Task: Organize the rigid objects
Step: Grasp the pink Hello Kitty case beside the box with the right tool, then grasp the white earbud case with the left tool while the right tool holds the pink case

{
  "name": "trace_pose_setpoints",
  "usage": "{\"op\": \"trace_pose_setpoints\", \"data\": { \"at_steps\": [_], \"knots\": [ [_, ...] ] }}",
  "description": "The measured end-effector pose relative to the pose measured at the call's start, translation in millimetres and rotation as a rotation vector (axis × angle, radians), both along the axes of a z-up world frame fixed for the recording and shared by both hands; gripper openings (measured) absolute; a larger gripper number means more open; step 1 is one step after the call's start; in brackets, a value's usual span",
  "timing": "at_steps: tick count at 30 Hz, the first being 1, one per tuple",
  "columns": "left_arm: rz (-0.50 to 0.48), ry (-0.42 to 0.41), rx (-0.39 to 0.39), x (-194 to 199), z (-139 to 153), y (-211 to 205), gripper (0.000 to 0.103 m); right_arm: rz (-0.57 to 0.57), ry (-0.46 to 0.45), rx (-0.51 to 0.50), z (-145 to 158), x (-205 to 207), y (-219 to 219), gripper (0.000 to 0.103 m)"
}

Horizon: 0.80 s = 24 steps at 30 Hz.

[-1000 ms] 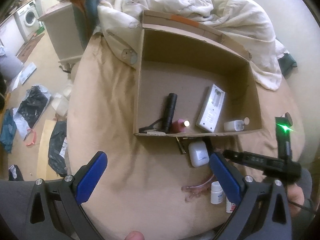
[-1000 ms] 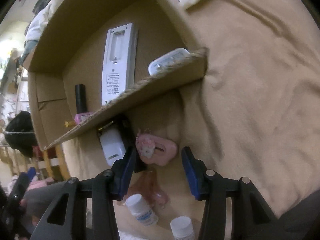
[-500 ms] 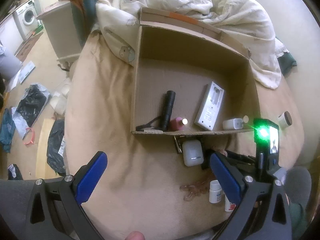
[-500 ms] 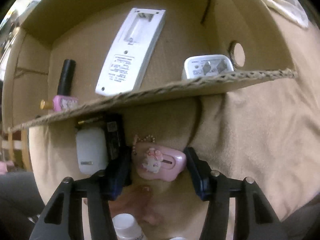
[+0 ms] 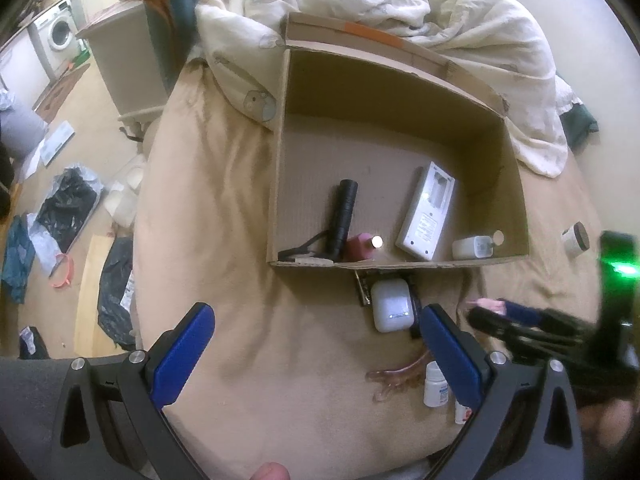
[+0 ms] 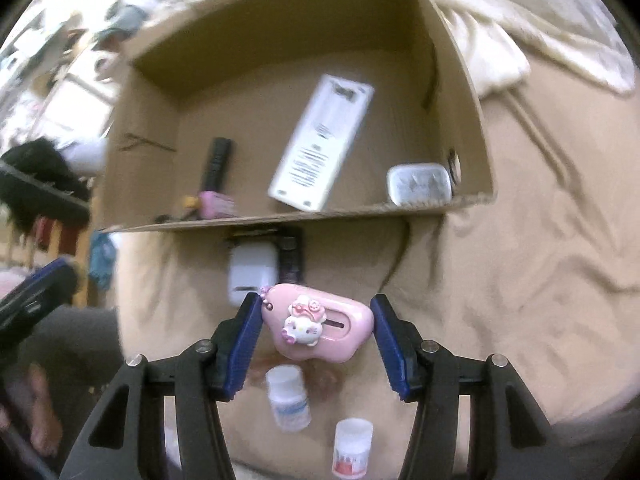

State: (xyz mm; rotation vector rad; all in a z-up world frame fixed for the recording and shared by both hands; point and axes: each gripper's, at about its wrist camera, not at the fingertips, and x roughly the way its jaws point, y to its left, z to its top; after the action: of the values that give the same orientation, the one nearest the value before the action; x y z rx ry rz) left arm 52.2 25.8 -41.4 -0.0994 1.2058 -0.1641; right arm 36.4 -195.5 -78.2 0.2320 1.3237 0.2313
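My right gripper (image 6: pixel 316 326) is shut on a pink Hello Kitty case (image 6: pixel 318 328) and holds it above the bed, just in front of the cardboard box (image 6: pixel 280 216). The box holds a white remote (image 6: pixel 320 144), a black flashlight (image 5: pixel 344 216), a pink bottle (image 6: pixel 216 204) and a white adapter (image 6: pixel 418 184). A white earbud case (image 5: pixel 392 310) lies on the bed against the box front. My left gripper (image 5: pixel 316 350) is open and empty, held above the beige bed. The right gripper (image 5: pixel 504 318) shows at the right of the left wrist view.
Two small white pill bottles (image 6: pixel 288 396) (image 6: pixel 352 450) and a translucent brown clip (image 5: pixel 400 376) lie on the bed near me. A rumpled cream duvet (image 5: pixel 420 20) lies behind the box. A small round jar (image 5: pixel 576 240) sits right of the box. Bags litter the floor (image 5: pixel 68 208) at the left.
My right gripper closed on the pink Hello Kitty case and lifted it off the bed, rising so more of the box interior shows. The left gripper stayed open and barely moved.
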Motion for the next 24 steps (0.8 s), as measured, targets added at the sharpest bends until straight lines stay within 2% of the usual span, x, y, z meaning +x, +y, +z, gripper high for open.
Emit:
{"op": "trace_pose_setpoints", "data": {
  "at_steps": [3, 6, 9, 13, 16, 20, 24],
  "knots": [
    [0.0, 0.006, 0.011, 1, -3, -1, 0.102, 0.053, -0.08, 0.018, 28, -6, 1, 0.058],
    [0.004, 0.011, 0.023, 1, -5, -1, 0.102, 0.102, -0.201, 0.016, 56, -7, -9, 0.058],
    [0.008, 0.015, 0.03, 2, -8, 0, 0.102, 0.097, -0.313, 0.027, 75, -5, -17, 0.058],
    [-0.003, 0.026, 0.028, 2, -12, -2, 0.102, 0.016, -0.371, 0.123, 77, 3, -33, 0.058],
    [-0.017, 0.031, 0.063, 2, -19, -6, 0.102, -0.021, -0.372, 0.111, 67, 2, -37, 0.058],
    [-0.034, 0.072, 0.078, 2, -34, -13, 0.102, -0.035, -0.404, 0.145, 68, 5, -40, 0.058],
    [-0.05, 0.089, 0.101, 4, -43, -25, 0.102, -0.068, -0.399, 0.169, 67, 5, -49, 0.058]
  ]
}}
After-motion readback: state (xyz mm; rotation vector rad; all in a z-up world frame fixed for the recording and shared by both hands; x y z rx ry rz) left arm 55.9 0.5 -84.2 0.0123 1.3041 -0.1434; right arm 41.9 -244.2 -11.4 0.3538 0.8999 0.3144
